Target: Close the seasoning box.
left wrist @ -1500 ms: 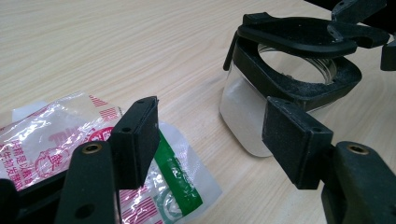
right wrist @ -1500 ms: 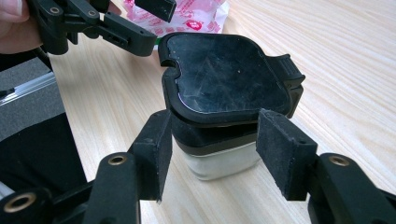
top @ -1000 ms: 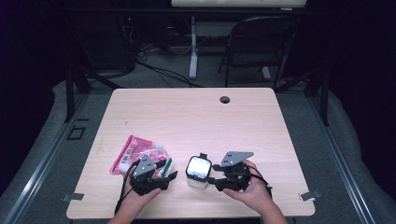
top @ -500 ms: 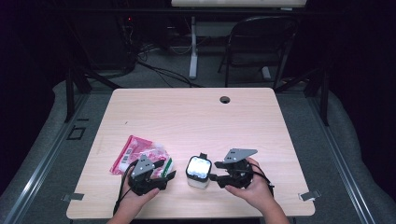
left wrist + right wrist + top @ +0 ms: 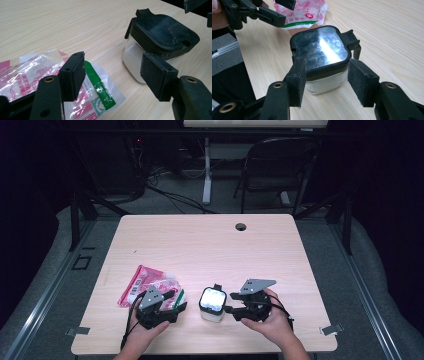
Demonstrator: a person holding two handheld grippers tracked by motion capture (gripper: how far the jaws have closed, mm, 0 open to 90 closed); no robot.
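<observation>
Open black jaws over clear pink-and-green packet (image 5: 95,92) on wooden table (image 5: 62,22); black-lidded clear jar (image 5: 160,37) just beyond right jaw.

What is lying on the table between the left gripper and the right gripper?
The black-lidded container stands between the left gripper and the right gripper, as the high view shows.

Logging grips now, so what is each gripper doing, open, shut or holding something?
Left gripper: open, empty, jaws above the snack packet.
Right gripper: open, its jaws flank the black-lidded jar without clearly pressing it.
</observation>
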